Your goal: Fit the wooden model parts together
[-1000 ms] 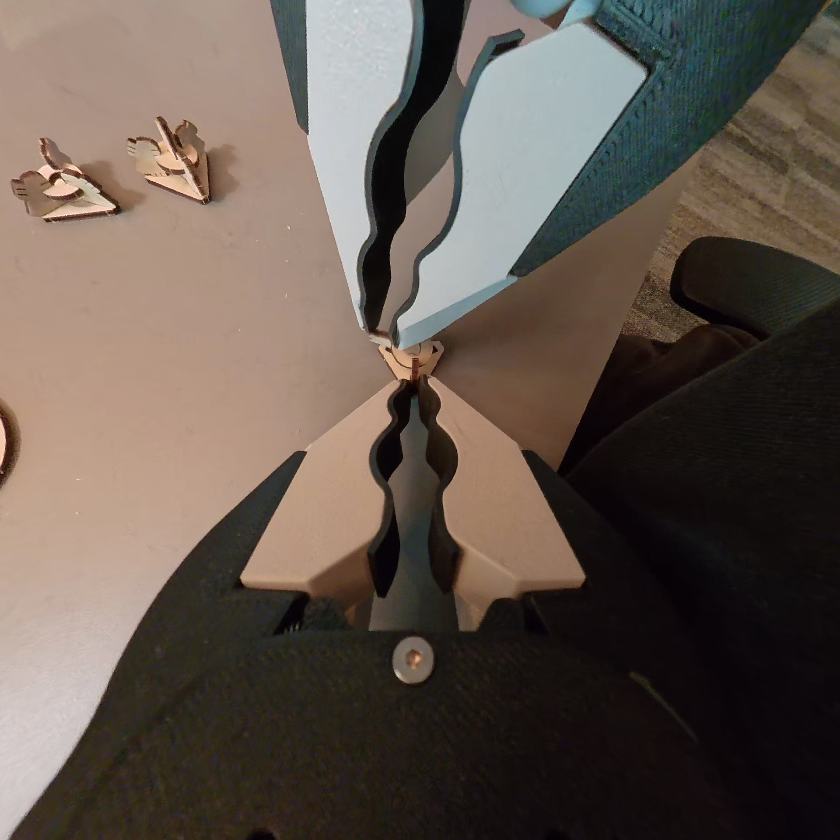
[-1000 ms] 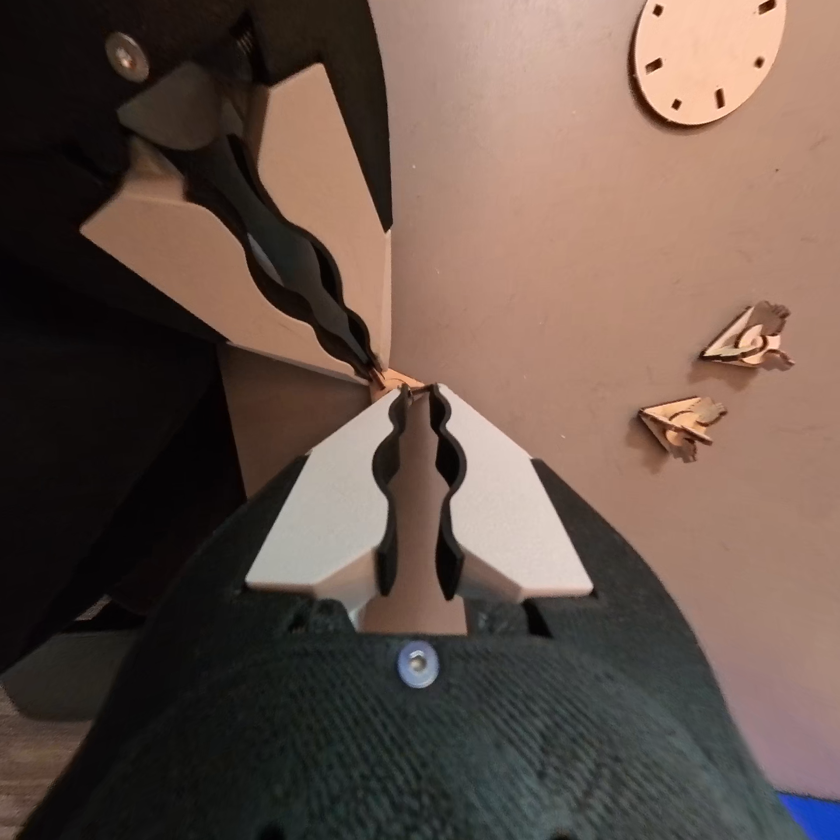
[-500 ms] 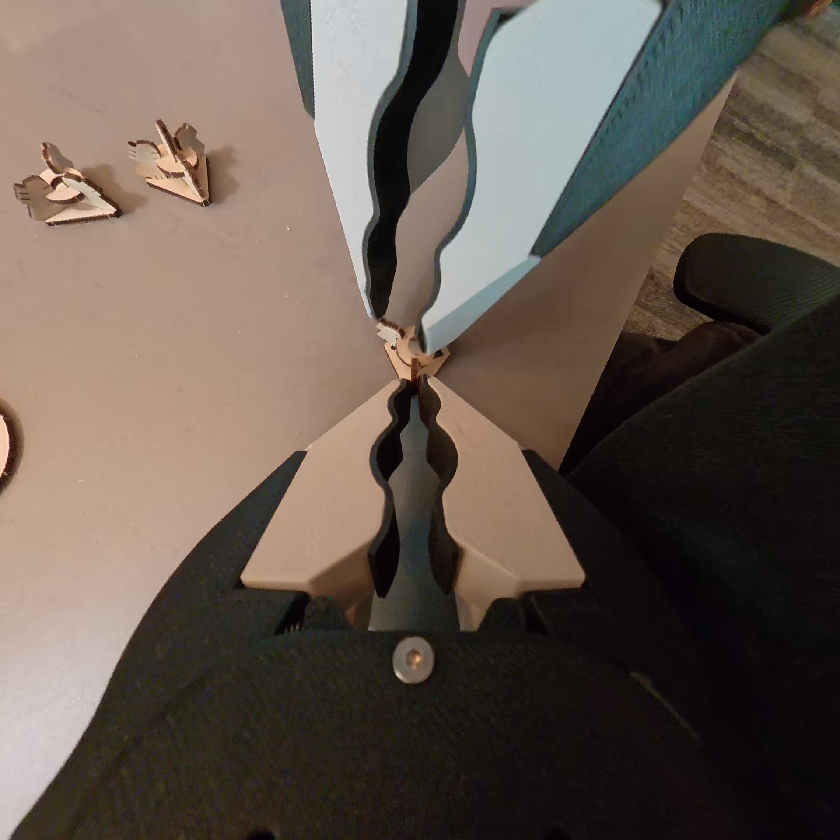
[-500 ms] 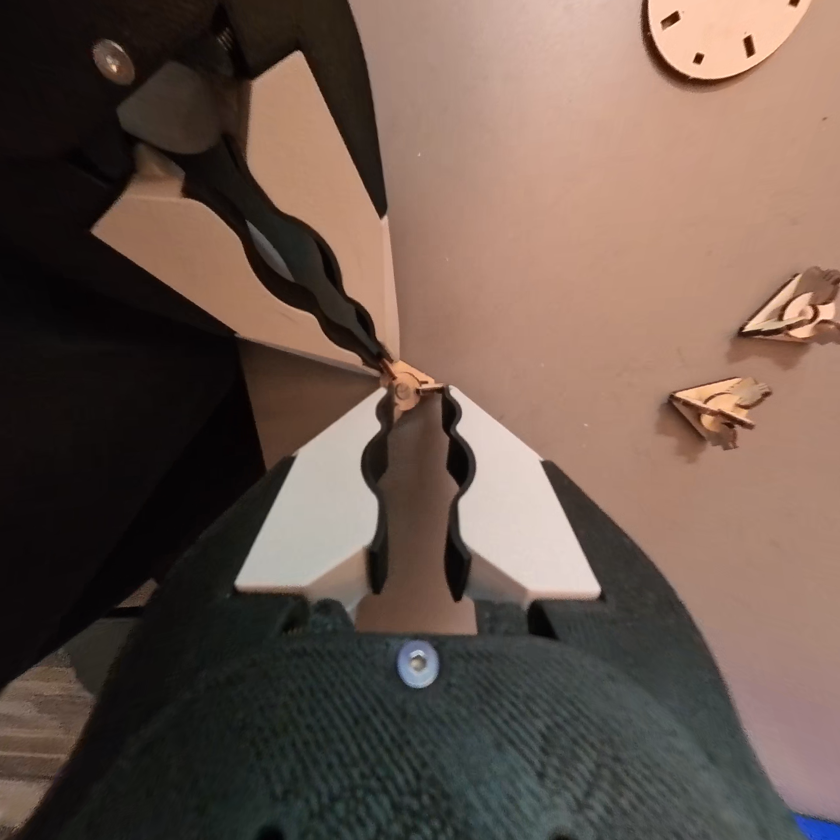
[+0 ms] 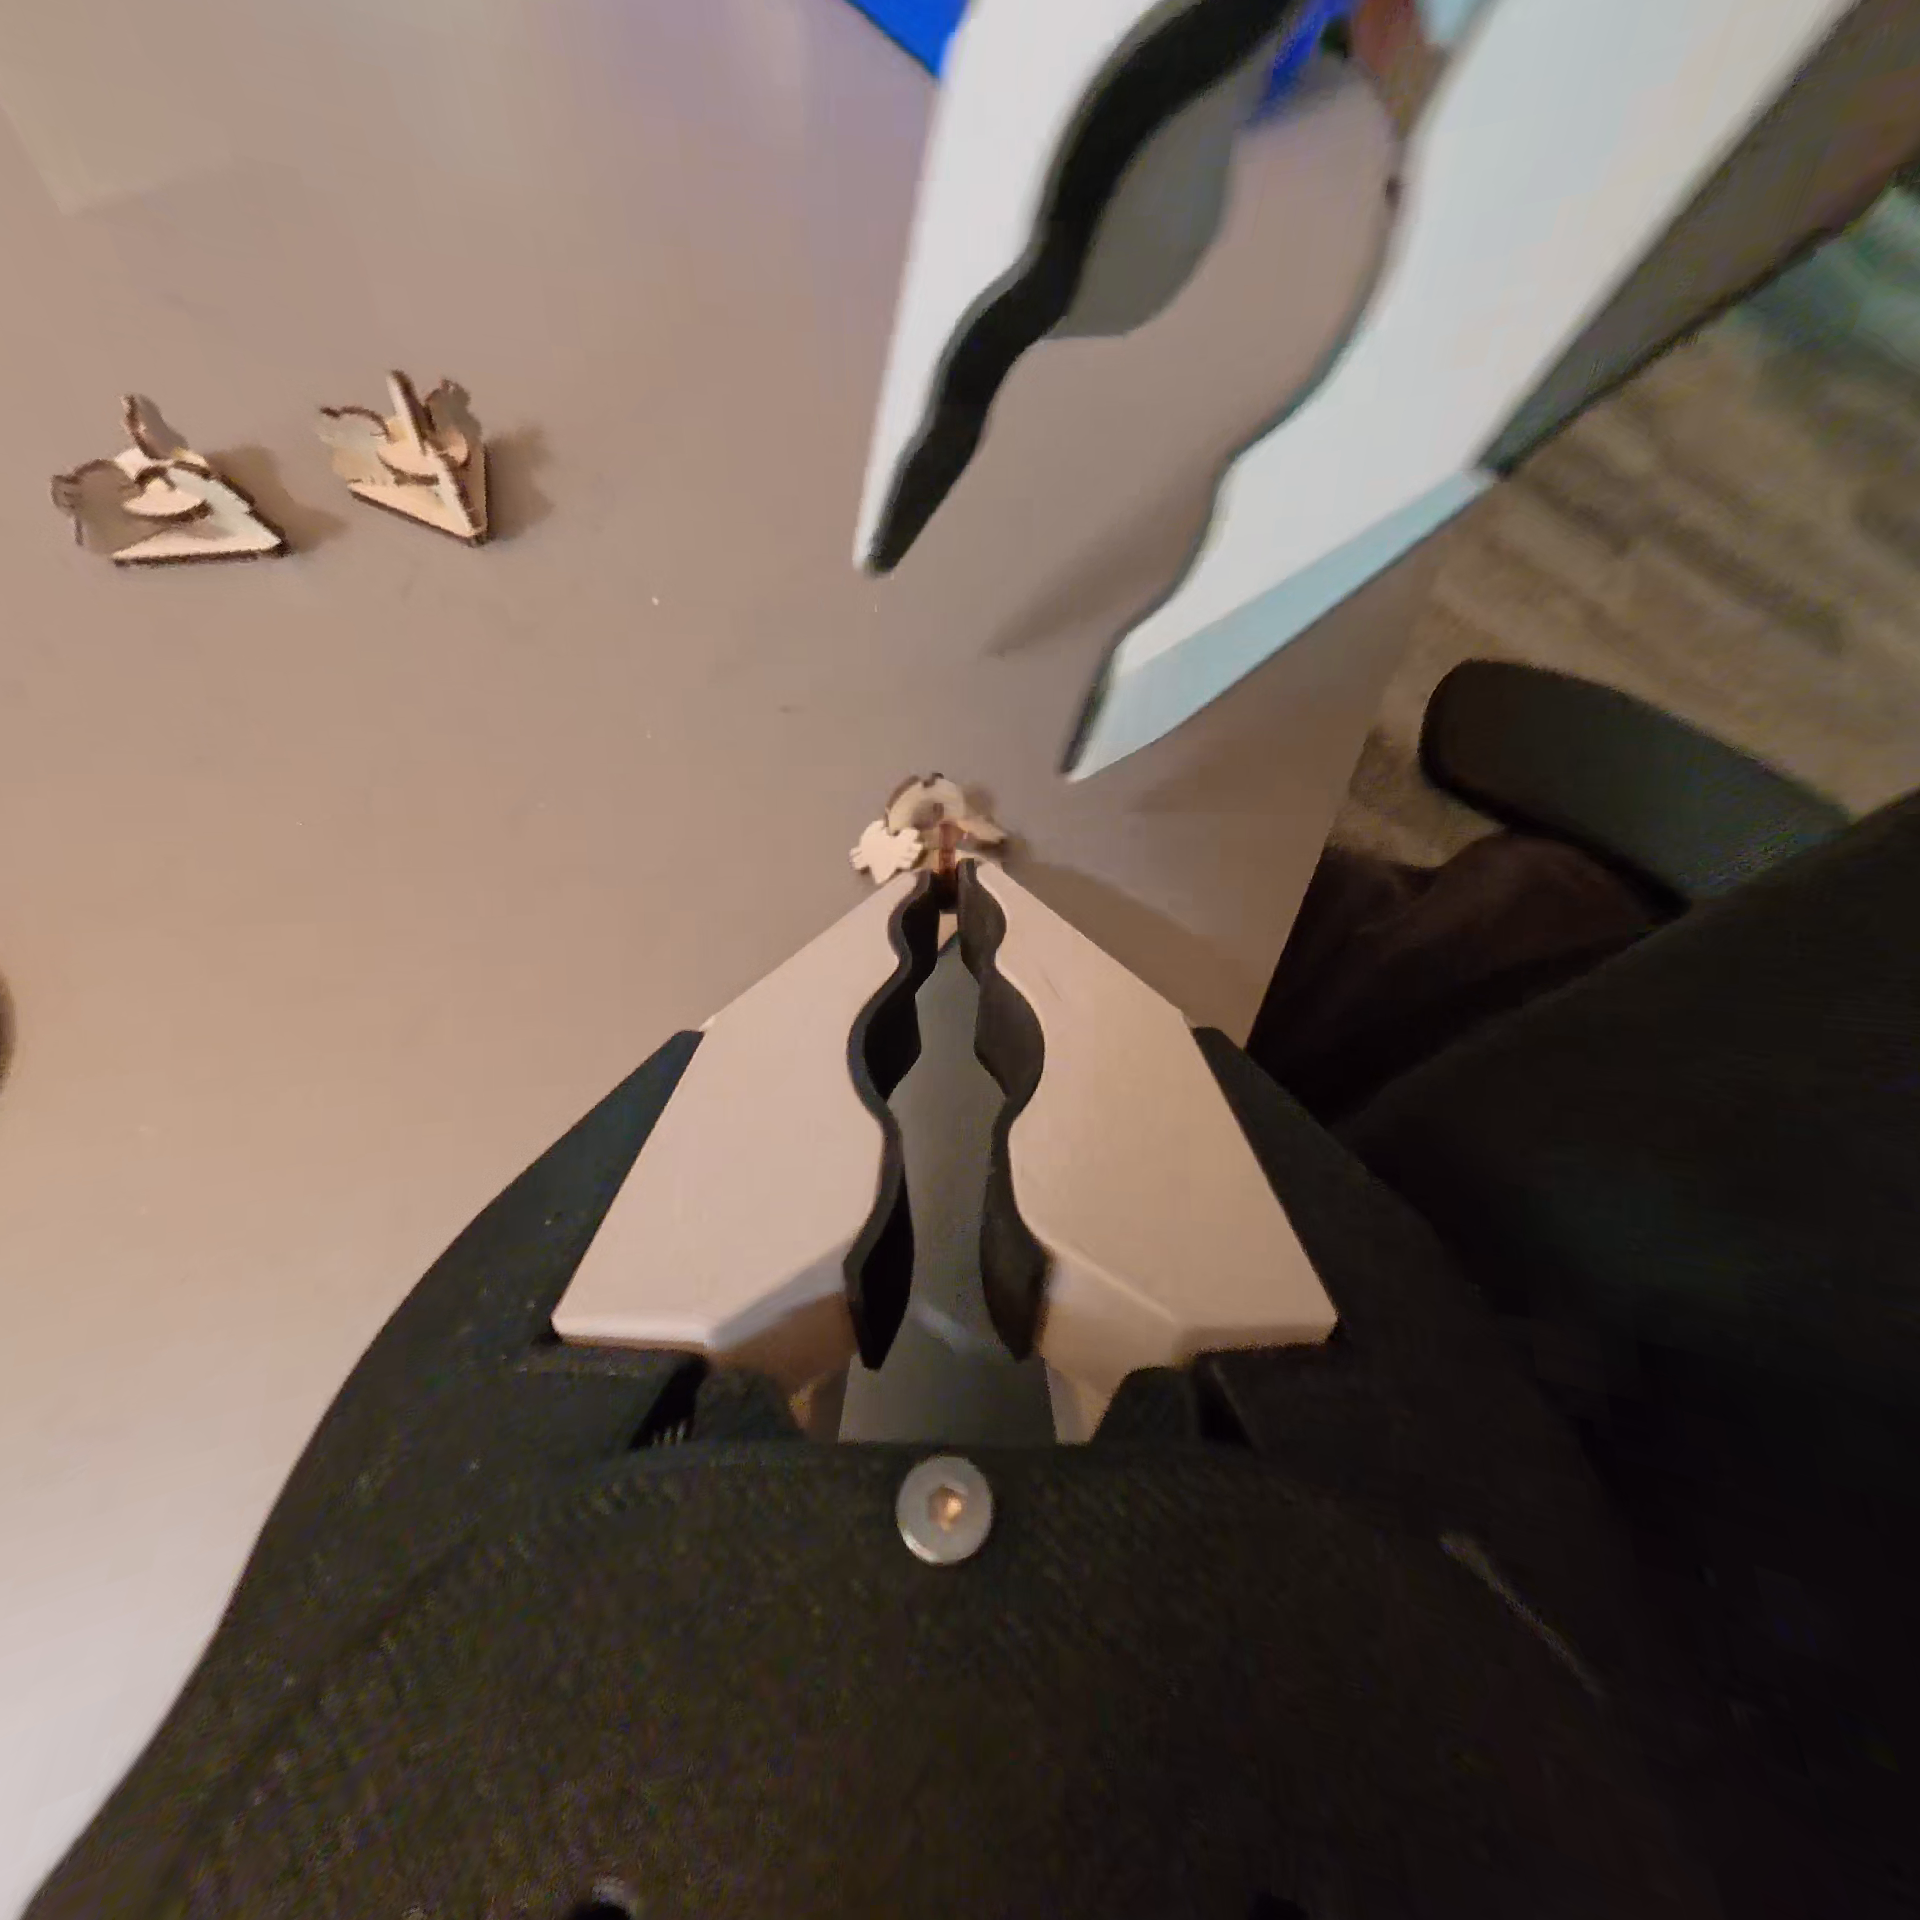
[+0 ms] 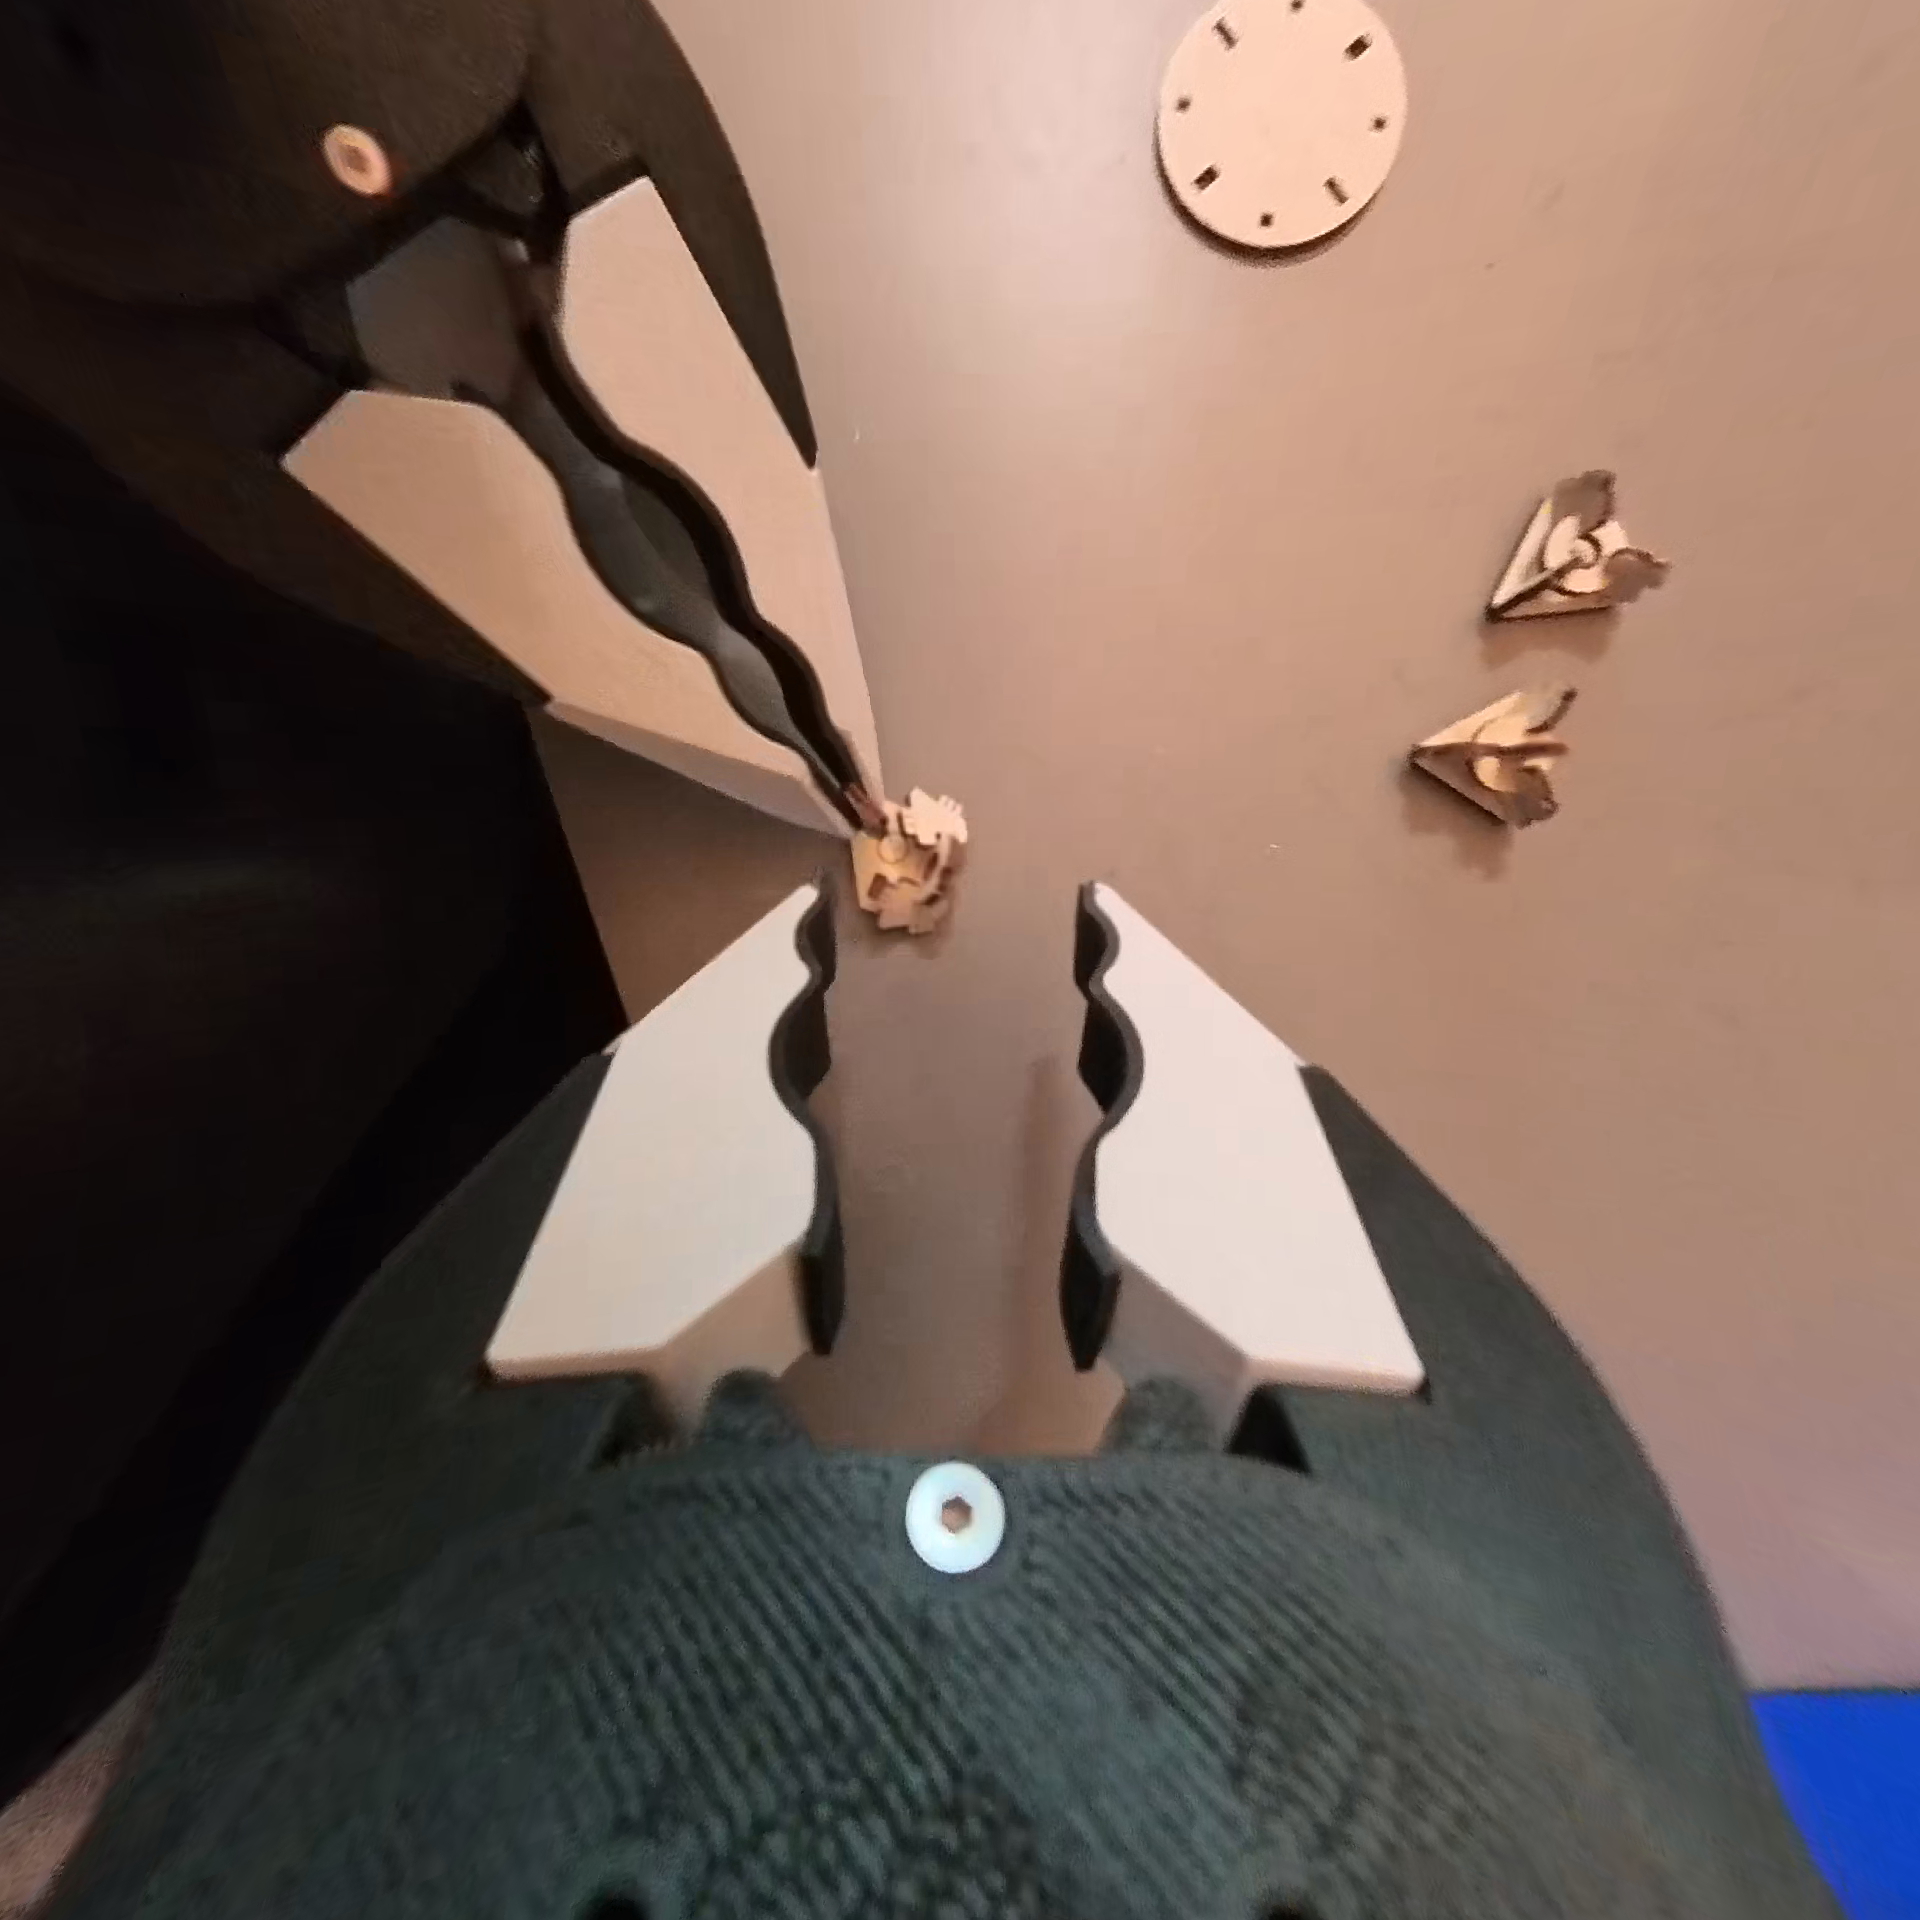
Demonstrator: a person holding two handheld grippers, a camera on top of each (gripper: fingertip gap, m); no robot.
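Note:
My left gripper [image 5: 940, 883] is shut on a small wooden puzzle assembly [image 5: 928, 831], pinched at its fingertips above the brown table [image 5: 416, 831]. The same piece shows in the right wrist view [image 6: 909, 862], held by the left gripper's tips [image 6: 852, 805]. My right gripper [image 6: 956, 904] is open and empty, its fingertips [image 6: 816, 914] just short of the piece without touching it. In the left wrist view the right gripper [image 5: 977, 665] hangs open above and beyond the piece.
Two more wooden wedge-shaped assemblies lie on the table [image 5: 166, 499] [image 5: 416, 468], also in the right wrist view [image 6: 1569, 561] [image 6: 1496, 758]. A round wooden disc with slots [image 6: 1283, 125] lies farther off. A black chair [image 5: 1610, 769] stands beside the table edge. Less than 4 cm separates the two grippers' tips.
My right gripper opened, let go of the wooden assembly and drew back from it. My left gripper kept its hold on the piece.

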